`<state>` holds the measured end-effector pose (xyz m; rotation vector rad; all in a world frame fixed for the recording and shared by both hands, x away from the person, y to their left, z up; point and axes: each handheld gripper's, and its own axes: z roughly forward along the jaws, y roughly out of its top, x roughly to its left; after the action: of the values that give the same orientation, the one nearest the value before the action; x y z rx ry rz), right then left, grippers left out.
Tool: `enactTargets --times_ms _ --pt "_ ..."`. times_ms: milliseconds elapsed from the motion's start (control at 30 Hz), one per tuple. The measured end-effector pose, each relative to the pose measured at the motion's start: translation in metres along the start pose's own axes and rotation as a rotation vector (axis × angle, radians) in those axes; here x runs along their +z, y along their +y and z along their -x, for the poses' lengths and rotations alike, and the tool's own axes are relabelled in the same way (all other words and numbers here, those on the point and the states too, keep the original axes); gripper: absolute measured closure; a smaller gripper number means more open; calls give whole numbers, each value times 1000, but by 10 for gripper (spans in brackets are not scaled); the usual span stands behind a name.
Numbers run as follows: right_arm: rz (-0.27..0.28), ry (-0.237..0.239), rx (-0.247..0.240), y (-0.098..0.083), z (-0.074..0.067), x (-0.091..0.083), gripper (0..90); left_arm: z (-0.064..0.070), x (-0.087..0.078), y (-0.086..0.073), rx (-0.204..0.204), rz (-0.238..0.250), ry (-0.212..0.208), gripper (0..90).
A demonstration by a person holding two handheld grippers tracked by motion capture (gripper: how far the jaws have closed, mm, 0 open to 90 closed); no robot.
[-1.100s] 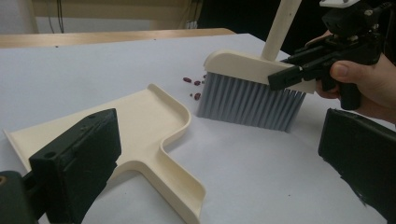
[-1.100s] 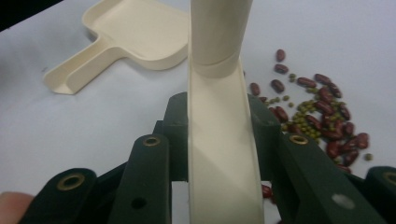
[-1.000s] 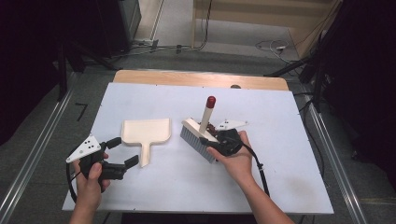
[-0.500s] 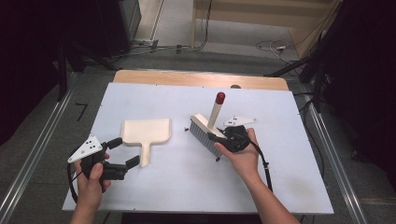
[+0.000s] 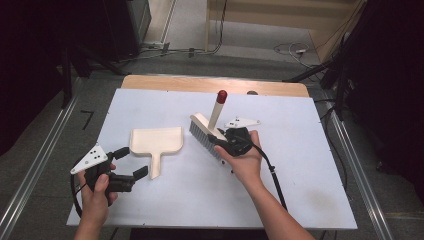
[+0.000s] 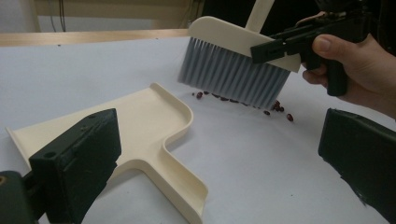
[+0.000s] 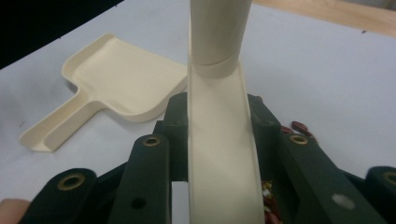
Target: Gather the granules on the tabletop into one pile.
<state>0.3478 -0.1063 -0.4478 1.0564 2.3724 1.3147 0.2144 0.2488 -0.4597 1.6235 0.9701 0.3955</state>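
The right hand-held gripper, centre of the high view, is clenched on the back of the brush; the right gripper view shows both jaws pressed against the cream spine. The brush stands bristles-down on the desk, its red-capped handle tilted up toward the top of the frame. Red beans lie scattered at the bristle edge (some partly under it). The dustpan lies flat to the left, apart from the brush, its mouth facing the top of the frame. The left hand-held gripper, lower left, stands released beside the pan handle, holding nothing. Risk: the pan is unheld, so a sweep toward it would likely push it away, and a fast stroke could send beans rolling past it.
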Motion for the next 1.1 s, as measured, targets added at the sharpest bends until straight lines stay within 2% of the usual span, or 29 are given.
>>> enactTargets --times_ms 67,233,567,1100 --pt "-1 3 30 -1 -2 8 658 0 0 0 -1 0 0 0" --pt "-14 -33 88 -6 -2 20 658 0 1 0 2 -4 -1 0" --pt "-16 -98 119 -11 15 10 657 1 2 0 5 -9 1 0" --pt "-4 -150 151 -20 36 -8 657 1 3 0 4 -14 -4 0"
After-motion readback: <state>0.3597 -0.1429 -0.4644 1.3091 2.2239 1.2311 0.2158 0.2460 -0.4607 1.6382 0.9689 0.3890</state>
